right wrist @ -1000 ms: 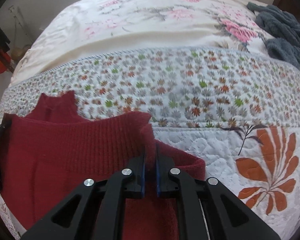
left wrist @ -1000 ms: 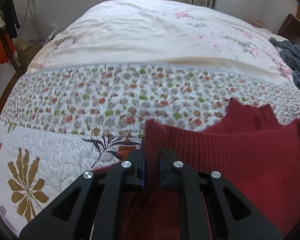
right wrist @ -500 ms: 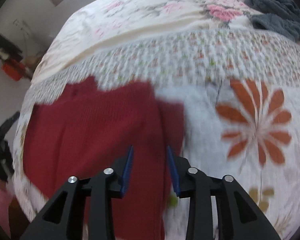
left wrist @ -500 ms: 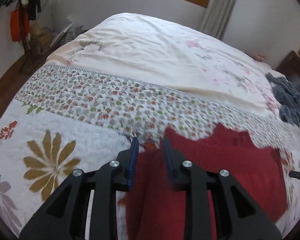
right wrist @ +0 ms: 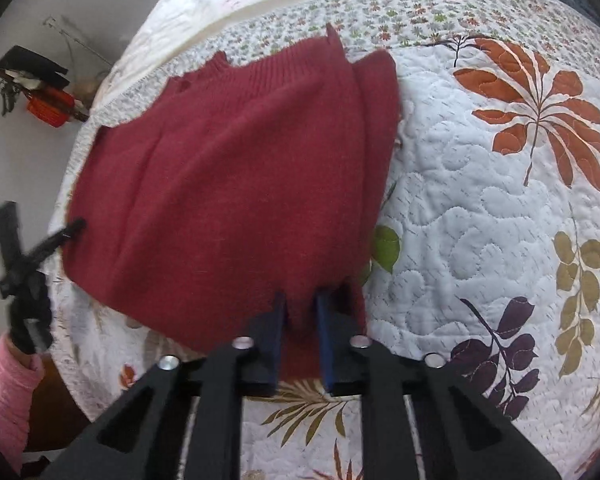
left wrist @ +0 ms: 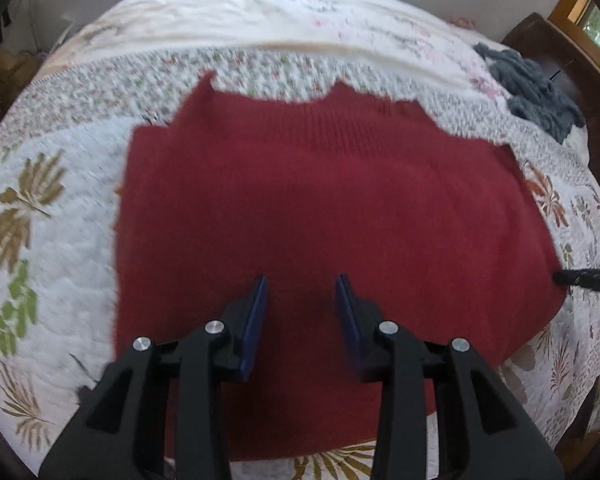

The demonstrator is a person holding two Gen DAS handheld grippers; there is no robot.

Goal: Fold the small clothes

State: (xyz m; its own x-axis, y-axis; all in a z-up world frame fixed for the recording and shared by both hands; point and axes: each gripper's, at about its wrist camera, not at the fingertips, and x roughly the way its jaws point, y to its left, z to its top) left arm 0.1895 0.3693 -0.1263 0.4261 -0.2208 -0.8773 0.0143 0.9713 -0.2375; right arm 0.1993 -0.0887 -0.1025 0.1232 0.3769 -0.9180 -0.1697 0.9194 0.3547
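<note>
A leaf-patterned quilt (right wrist: 480, 208) covers the bed, a folded red sweater (left wrist: 320, 208) lies flat on it, the left gripper (left wrist: 302, 312) hovers over it with jaws spread and empty, and the right gripper (right wrist: 300, 312) stands part-open at its near hem.

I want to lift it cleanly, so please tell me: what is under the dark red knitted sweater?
The dark red knitted sweater lies on the white quilted bedspread with leaf prints. Whether anything else is under it cannot be seen; the sweater covers that area.
</note>
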